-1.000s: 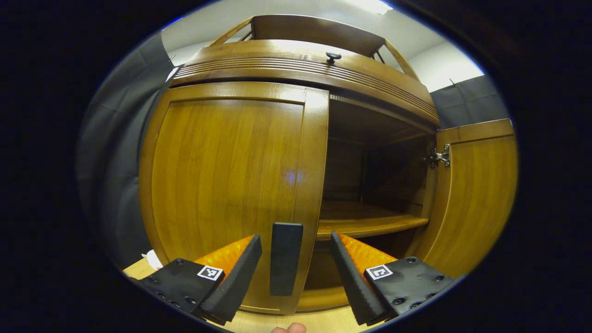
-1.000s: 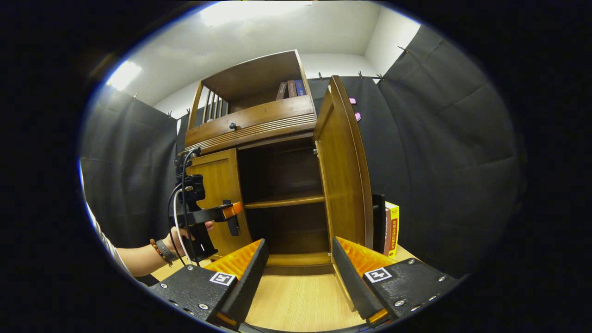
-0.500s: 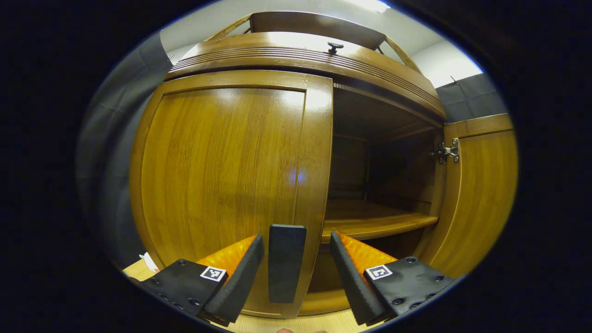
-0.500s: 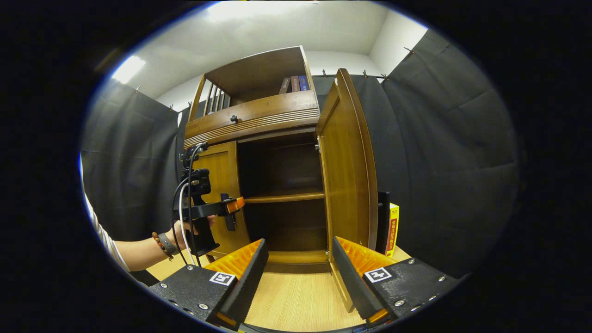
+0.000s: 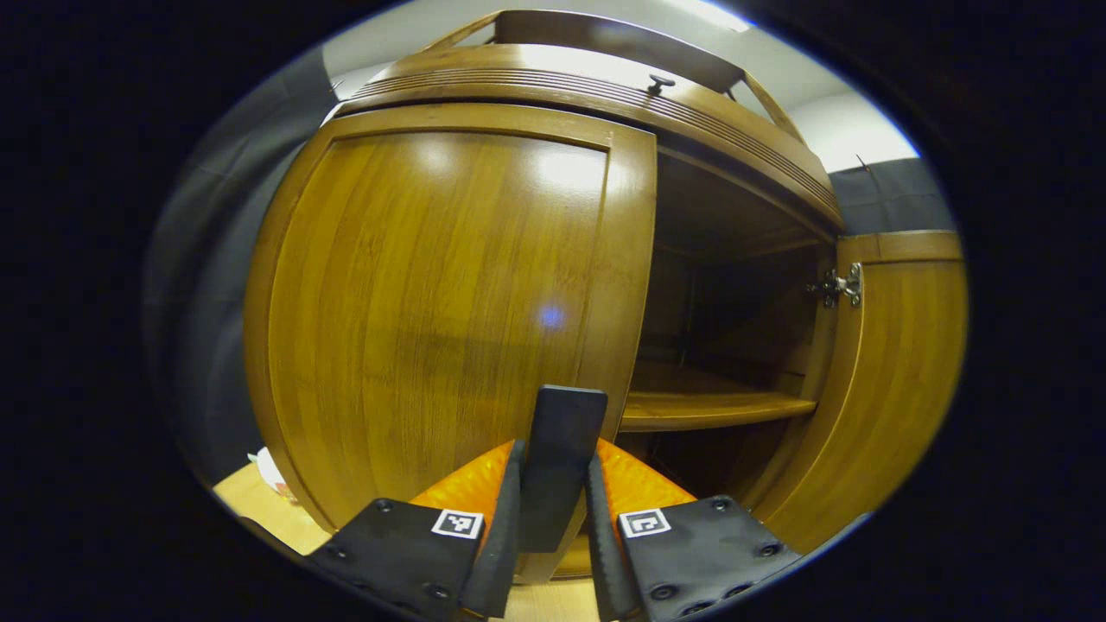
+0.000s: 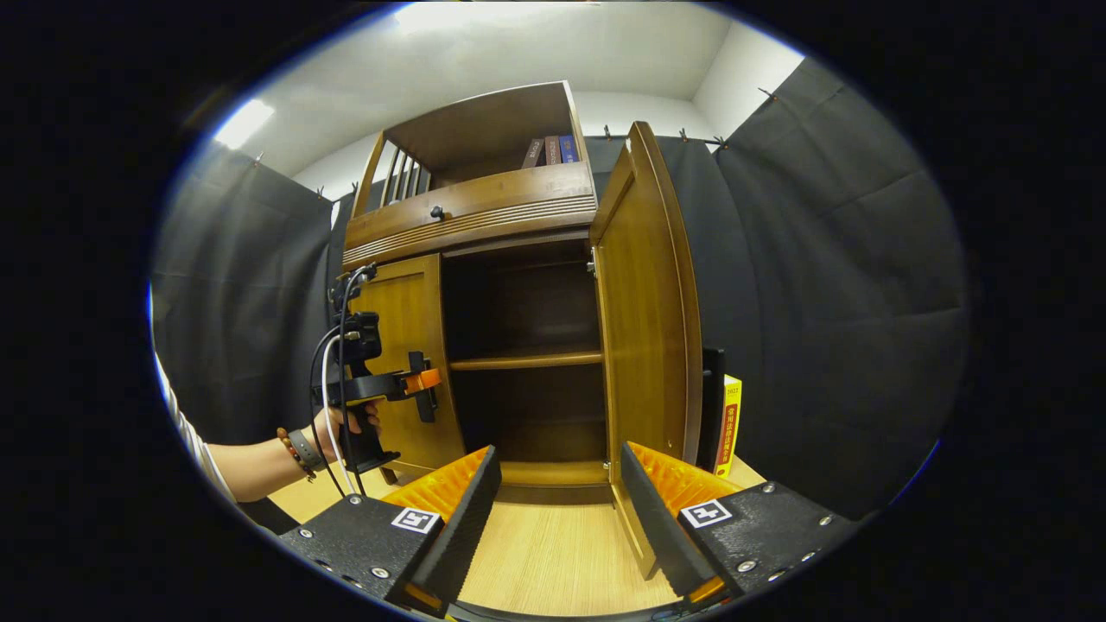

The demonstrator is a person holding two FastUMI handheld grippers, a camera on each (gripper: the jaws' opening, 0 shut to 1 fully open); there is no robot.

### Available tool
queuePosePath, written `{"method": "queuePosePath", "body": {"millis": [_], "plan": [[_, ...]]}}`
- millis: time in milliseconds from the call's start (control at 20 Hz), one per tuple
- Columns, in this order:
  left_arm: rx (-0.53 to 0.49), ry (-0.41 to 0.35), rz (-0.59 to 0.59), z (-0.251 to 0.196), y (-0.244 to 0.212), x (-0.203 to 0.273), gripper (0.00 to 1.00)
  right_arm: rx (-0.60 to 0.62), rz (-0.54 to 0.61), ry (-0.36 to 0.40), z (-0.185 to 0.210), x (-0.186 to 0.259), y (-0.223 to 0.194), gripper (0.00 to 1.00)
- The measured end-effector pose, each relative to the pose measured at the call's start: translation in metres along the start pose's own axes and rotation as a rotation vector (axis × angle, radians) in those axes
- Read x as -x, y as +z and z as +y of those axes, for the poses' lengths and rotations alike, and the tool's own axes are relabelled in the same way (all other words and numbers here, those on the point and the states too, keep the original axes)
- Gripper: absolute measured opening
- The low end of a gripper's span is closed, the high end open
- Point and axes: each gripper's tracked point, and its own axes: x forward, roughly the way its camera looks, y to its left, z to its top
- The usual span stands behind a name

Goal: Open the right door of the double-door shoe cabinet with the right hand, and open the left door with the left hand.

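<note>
Looking along my left gripper [image 5: 553,510], I see its two fingers closed onto the dark upright handle [image 5: 560,466] at the free edge of the left door [image 5: 432,302], one finger pressing each side. That door sits flush and shut; beside it the cabinet is open, a shelf [image 5: 717,408] showing, and the right door [image 5: 890,380] stands swung out on its hinge [image 5: 836,285]. I judge the left door a stiff, fairly heavy wooden panel with a glossy face that gives no purchase, so the handle is the only sound place to hold, and the pull should follow the hinge's arc. In the right gripper view, my right gripper [image 6: 557,510] hangs back from the cabinet [image 6: 484,285] above the pale floor [image 6: 562,561], fingers spread wide and holding nothing. The right door [image 6: 644,302] is wide open, edge toward me. Farther left, my left hand [image 6: 341,423] holds the left gripper [image 6: 419,389] roughly level, forearm reaching in from the side, tips at the handle [image 6: 423,399] on the left door [image 6: 402,345].
</note>
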Motion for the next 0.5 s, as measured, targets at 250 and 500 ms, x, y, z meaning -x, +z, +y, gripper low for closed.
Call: {"method": "queuePosePath", "body": {"millis": [250,500], "plan": [[-0.048,0.032,0.004,0.002,0.001,0.012,0.37,0.013,0.019,-0.007,-0.001,0.005,-0.004,0.86],[-0.103,0.035,0.008,0.004,0.005,0.048,0.35,0.032,0.02,-0.011,-0.004,0.008,-0.003,0.86]]}}
